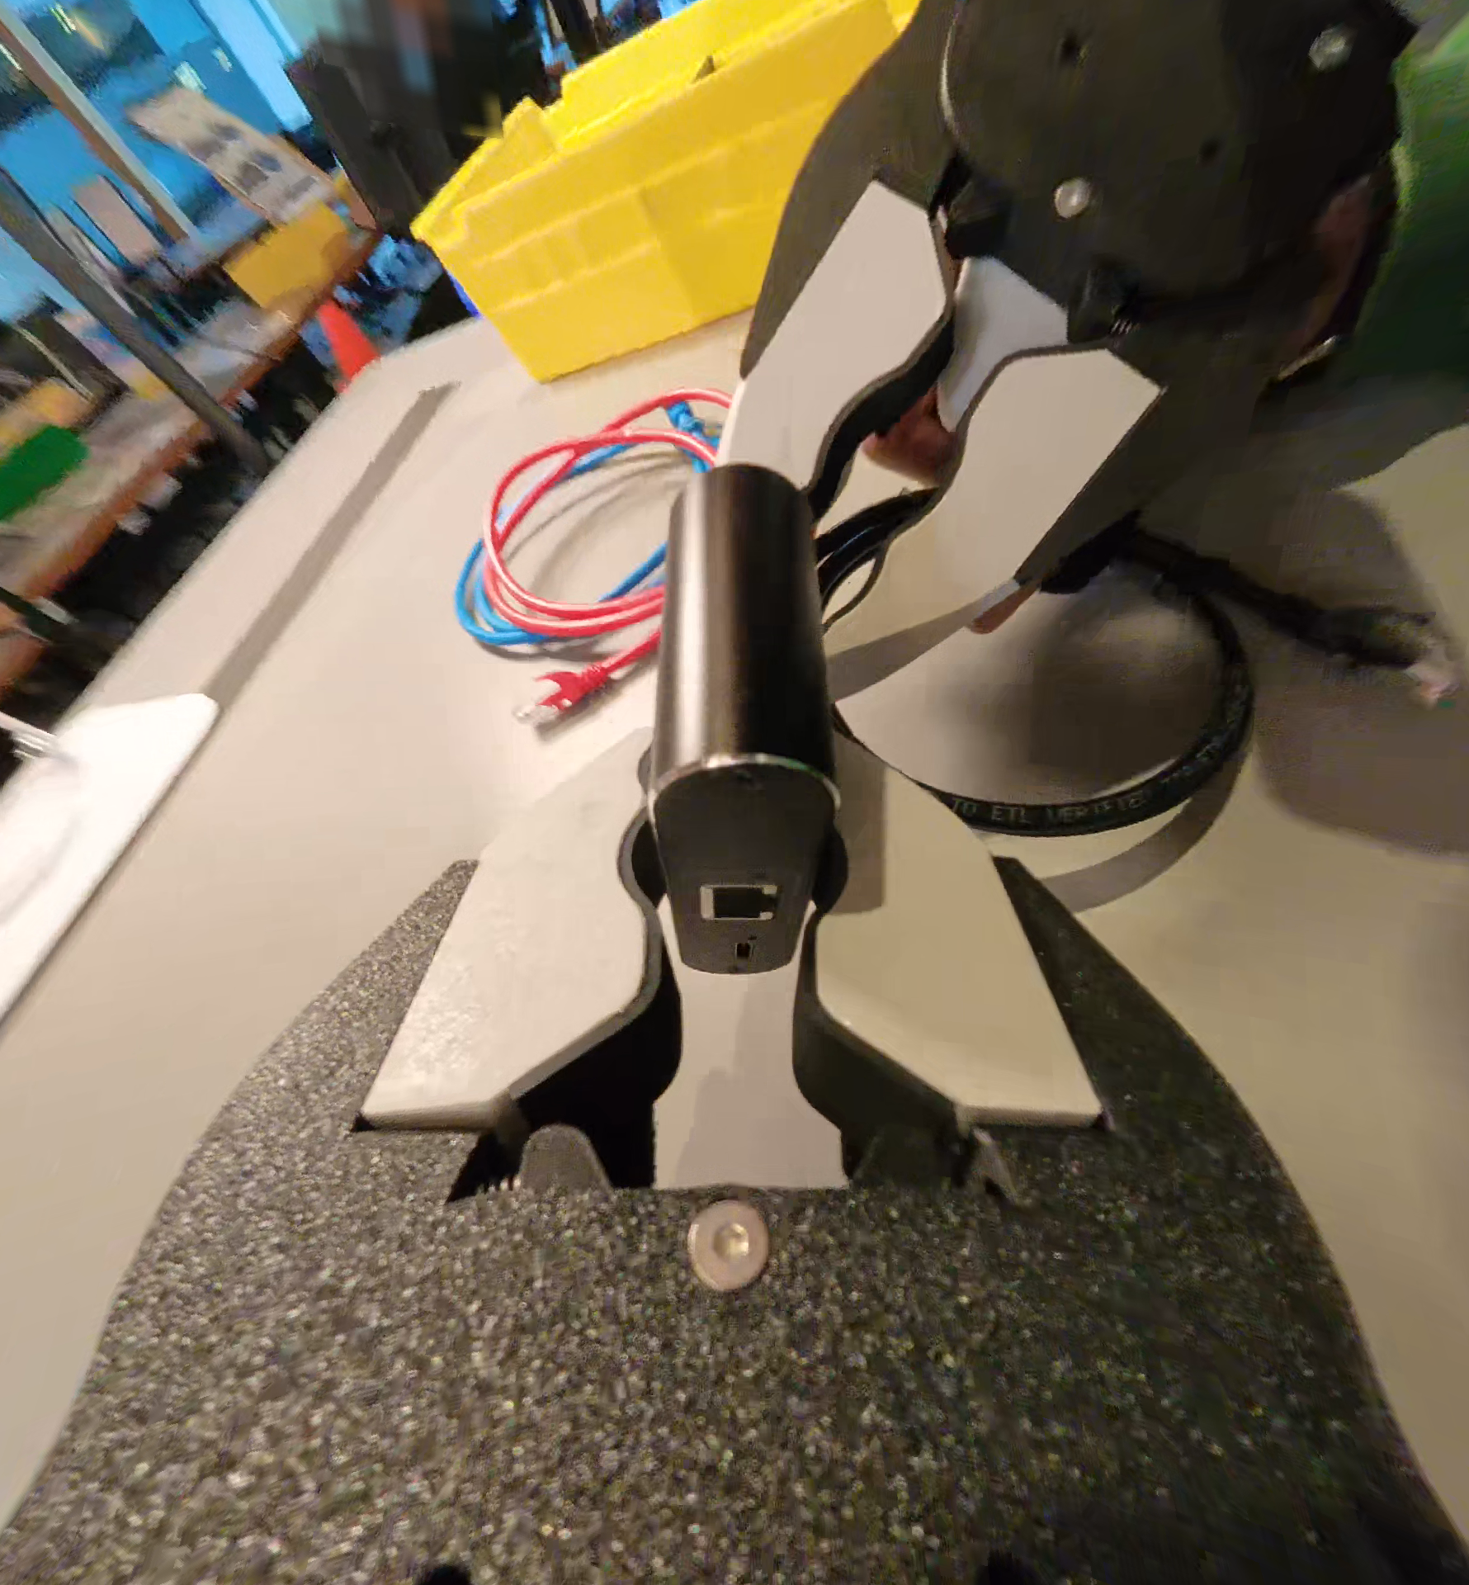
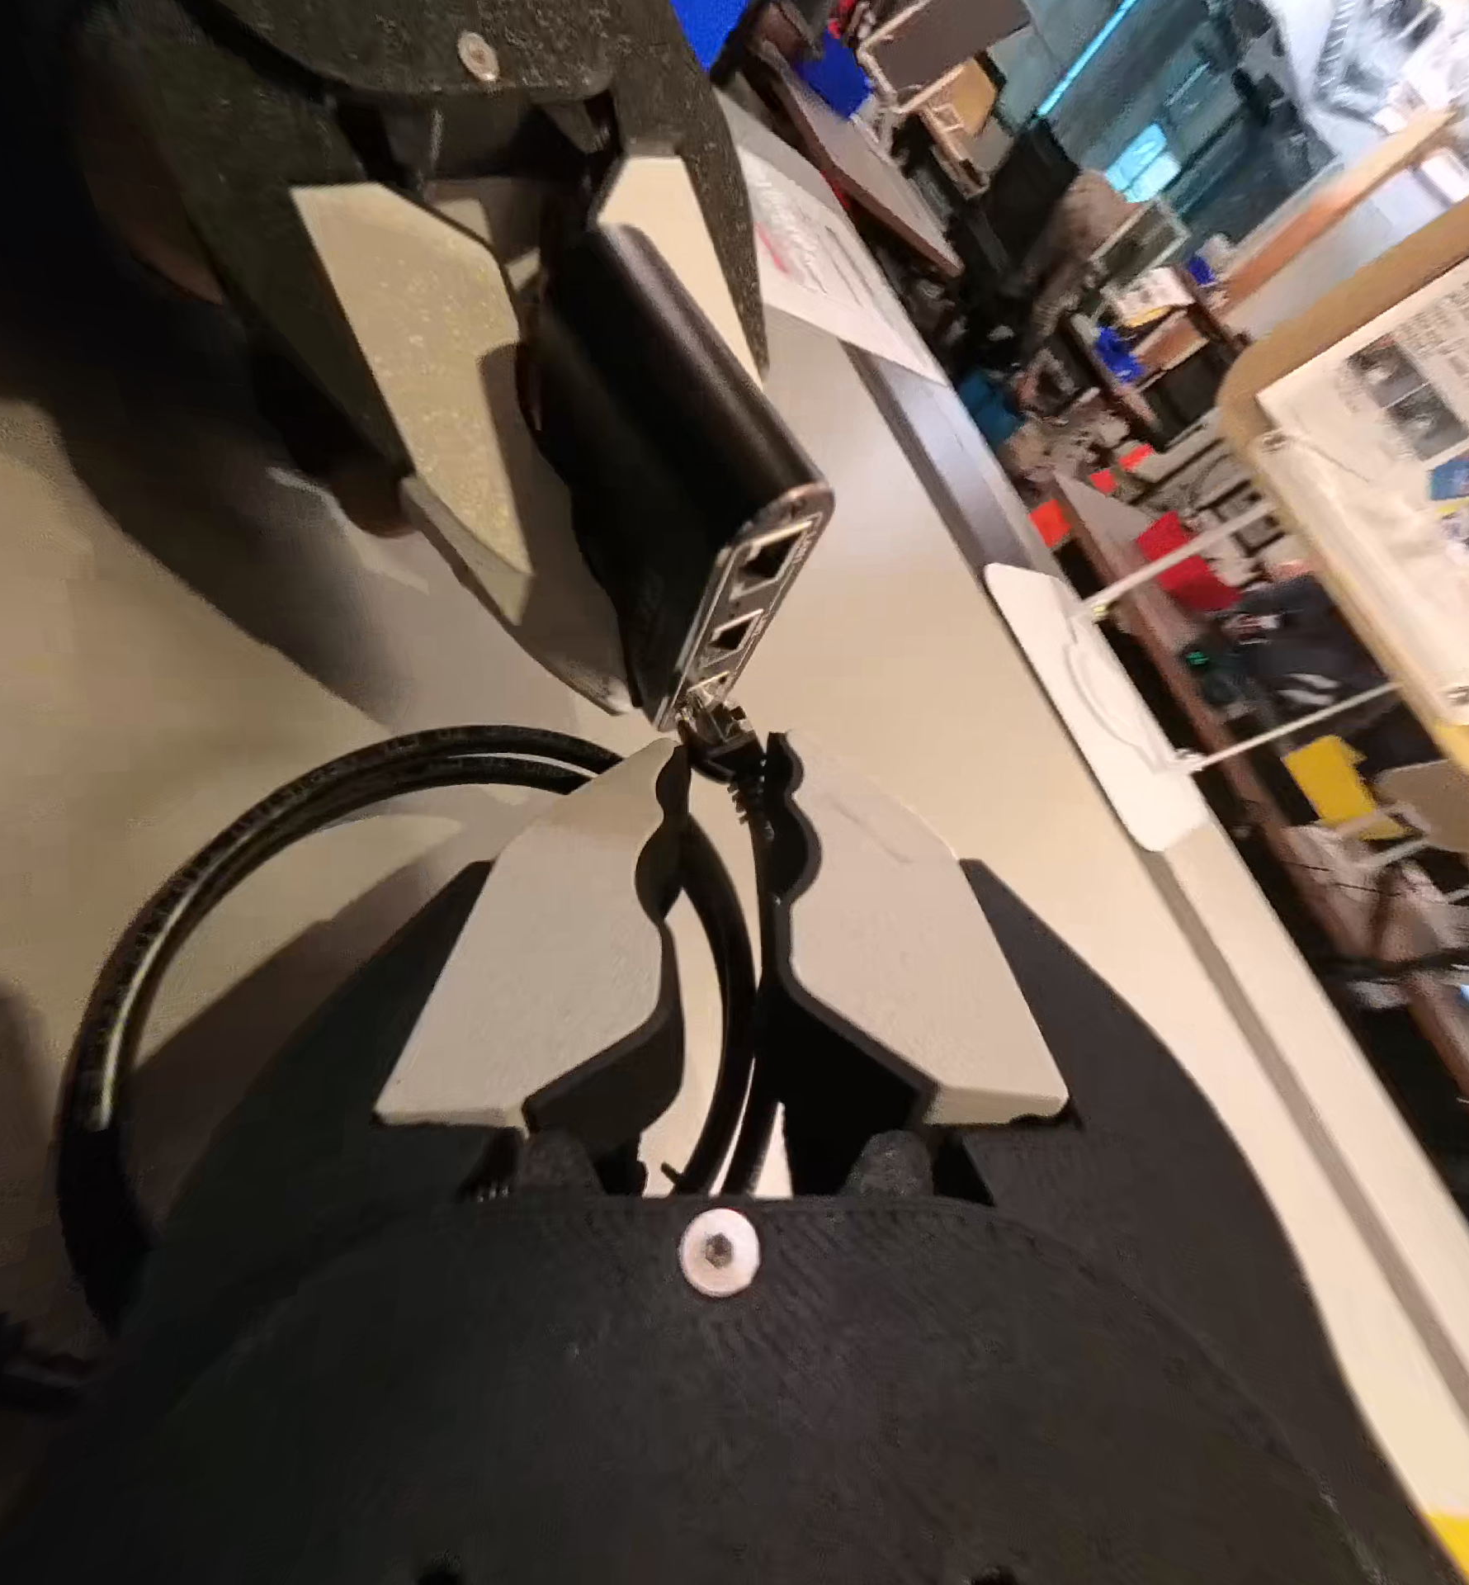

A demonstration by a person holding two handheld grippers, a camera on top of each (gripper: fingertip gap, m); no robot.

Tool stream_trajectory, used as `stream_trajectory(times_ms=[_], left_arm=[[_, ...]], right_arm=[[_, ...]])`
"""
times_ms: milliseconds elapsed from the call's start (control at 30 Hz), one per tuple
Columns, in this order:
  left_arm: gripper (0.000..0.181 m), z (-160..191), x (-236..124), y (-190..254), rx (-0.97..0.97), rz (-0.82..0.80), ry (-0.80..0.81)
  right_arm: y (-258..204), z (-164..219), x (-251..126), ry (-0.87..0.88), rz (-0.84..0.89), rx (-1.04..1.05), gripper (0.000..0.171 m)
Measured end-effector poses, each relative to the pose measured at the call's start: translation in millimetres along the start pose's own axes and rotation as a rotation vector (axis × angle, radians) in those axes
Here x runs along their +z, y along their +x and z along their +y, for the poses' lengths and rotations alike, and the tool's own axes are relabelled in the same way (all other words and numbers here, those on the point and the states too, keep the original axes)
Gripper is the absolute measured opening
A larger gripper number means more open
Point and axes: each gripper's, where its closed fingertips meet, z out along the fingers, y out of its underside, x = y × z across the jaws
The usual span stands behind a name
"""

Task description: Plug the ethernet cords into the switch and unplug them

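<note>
Yellow bins (image 1: 628, 206) and coiled cords (image 1: 560, 557) block the table's (image 1: 328, 772) far side.

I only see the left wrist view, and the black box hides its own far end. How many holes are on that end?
Observer: The right wrist view shows three ports on the far end of the switch.
Operator: Is anything in them?
Observer: The black cord has its plug at the end port nearest the table. The other two ports are empty.
Operator: What's holding the plug?
Observer: The right gripper has its fingers closed on it, right at the port. I cannot tell whether it is fully in.
</note>
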Motion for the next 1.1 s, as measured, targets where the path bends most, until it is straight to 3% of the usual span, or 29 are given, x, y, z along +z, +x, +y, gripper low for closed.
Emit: stream_trajectory(times_ms=[200,367,500,667,800,1100], left_arm=[[0.028,15,-4,-18,-0.364,-0.001,-0.062],[0.028,27,-15,-39,-0.728,-0.092,-0.044],[0.028,30,-22,-44,-1.002,-0.091,0.057],[0.028,18,-32,-43,-1.330,-0.006,0.299],[0.028,7,-42,-39,-1.428,0.026,0.436],[0.028,-4,-46,-10,-1.435,0.039,0.456]], right_arm=[[24,18,-7,-0.085,0.091,0.055,0.017],[19,4,-20,-0.064,0.036,0.226,0.019],[-21,-22,-23,-0.015,-0.154,0.422,0.015],[-64,-34,-9,-0.024,-0.330,0.641,0.016],[-58,-38,1,0.010,-0.344,0.789,0.021],[-29,-35,8,0.112,-0.340,1.002,0.023]])
